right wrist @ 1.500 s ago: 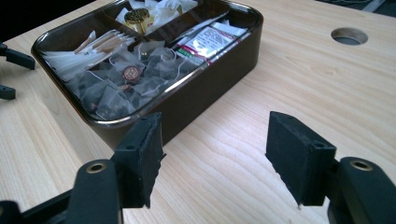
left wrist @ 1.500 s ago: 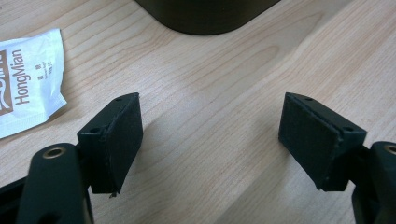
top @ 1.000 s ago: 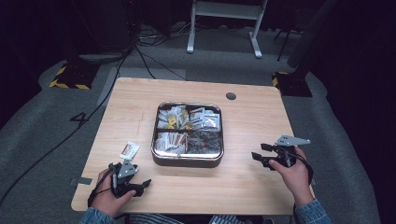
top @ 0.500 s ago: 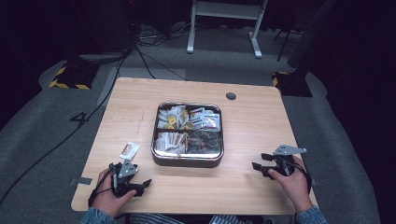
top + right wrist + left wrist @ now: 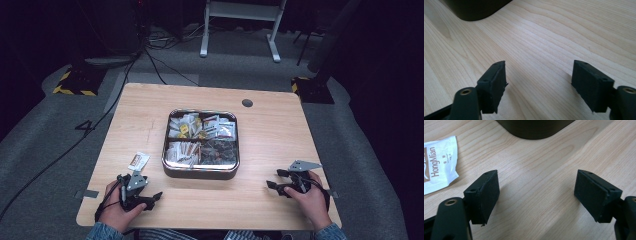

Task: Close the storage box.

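Pale wood table point(image 5: 280, 135), on grey carpet point(image 5: 360, 130) in a dark room, carries your compartmented tin point(image 5: 201, 171) at frame centre, sachet point(image 5: 138, 161) lower left. Your left gripper point(image 5: 150, 199) rests with jaws apart and empty; your right gripper point(image 5: 276, 179), lower right, has just been widening, nothing between.

Grey carpet point(image 5: 45, 145), cables point(image 5: 155, 60), white stand point(image 5: 240, 20).

The high view is dim and soft, with only the worktop point(image 5: 280, 145) lit from above while the floor point(image 5: 45, 145) around it falls into near black. In both gripper views the wood is bright and sharp. Soft shadows lie under the pads point(image 5: 486, 195), and the box point(image 5: 474, 8) beyond them is slightly blurred.
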`<state>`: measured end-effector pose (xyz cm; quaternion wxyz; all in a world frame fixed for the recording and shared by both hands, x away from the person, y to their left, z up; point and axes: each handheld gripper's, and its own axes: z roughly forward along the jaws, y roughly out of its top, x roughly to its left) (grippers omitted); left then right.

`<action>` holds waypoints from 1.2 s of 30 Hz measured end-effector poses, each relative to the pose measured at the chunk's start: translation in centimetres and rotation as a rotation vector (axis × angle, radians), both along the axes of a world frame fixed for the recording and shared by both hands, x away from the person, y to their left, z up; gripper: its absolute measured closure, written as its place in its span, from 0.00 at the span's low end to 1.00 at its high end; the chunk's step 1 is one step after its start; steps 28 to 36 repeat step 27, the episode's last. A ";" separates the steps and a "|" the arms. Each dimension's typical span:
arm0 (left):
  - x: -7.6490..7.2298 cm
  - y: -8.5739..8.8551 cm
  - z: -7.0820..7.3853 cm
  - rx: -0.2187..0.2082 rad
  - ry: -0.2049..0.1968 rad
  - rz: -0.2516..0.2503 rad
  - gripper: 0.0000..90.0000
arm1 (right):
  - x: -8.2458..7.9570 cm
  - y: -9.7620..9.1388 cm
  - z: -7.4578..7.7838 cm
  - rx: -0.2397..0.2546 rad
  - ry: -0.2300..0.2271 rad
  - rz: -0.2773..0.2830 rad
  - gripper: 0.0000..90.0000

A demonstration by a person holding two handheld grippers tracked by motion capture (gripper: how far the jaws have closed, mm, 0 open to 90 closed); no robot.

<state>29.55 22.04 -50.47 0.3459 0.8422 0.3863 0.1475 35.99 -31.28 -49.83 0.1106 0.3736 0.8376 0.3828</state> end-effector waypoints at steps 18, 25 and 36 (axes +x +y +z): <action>0.0 0.0 0.0 0.001 -0.001 0.000 0.23 | 0.1 0.9 -0.8 -0.087 -0.068 0.026 0.04; 0.0 0.0 0.0 0.001 -0.003 0.001 0.23 | 0.3 1.0 -0.8 -0.096 -0.058 -0.003 0.00; 0.0 0.0 0.0 0.000 -0.001 0.000 0.23 | 0.3 1.0 -0.8 -0.097 -0.057 -0.005 0.00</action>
